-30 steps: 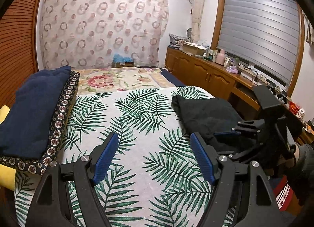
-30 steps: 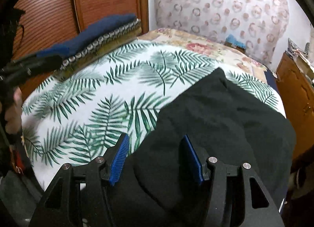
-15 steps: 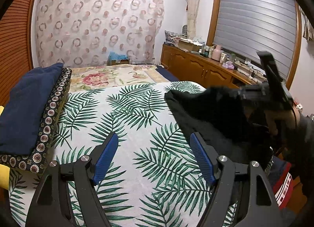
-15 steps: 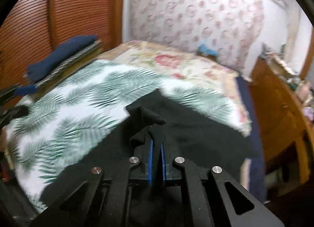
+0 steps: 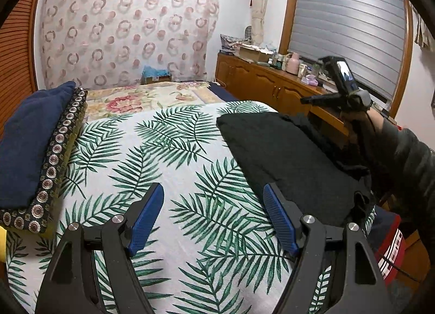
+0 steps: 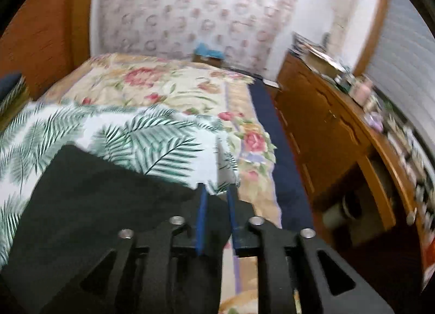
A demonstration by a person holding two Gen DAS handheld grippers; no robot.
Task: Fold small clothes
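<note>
Garment: black garment (image 5: 285,156) lying on the right half of the bed (image 5: 176,167), on the leaf-print cover, close to the right-hand edge.
Shape so far: left edge straight and neat, likely one fold already laid over. Right side bunched and rumpled beside the sleeve (image 5: 407,156).
Progress: judged early to middle. Flattened and partly squared, not yet a compact packet.
Left to do: probably smoothing the rumpled side, folding across once or twice more, then moving it to the pile.
Left claw (image 5: 213,205): jaws wide apart and empty, hovering over bare leaf-print cover just left of the garment's near corner.
Right claw (image 6: 216,194): held up over the garment's far right part. Jaws a narrow gap apart, having just been opening. Nothing seen pinched between the pads, with the black cloth lying below and to the left.
Pile: navy folded cloth (image 5: 27,137) on top of a patterned folded cloth (image 5: 54,156) at the bed's left edge, well apart from the black garment.
Around: floral quilt (image 5: 141,99) further up the bed, wooden cabinet (image 5: 258,85) along the right wall with clutter on top, red striped item (image 5: 388,243) below the bed's right edge.
In the way: nothing on the cover between the left claw and the garment. Main risk judged to be the nearby bed edge, where loose cloth could slide off.
</note>
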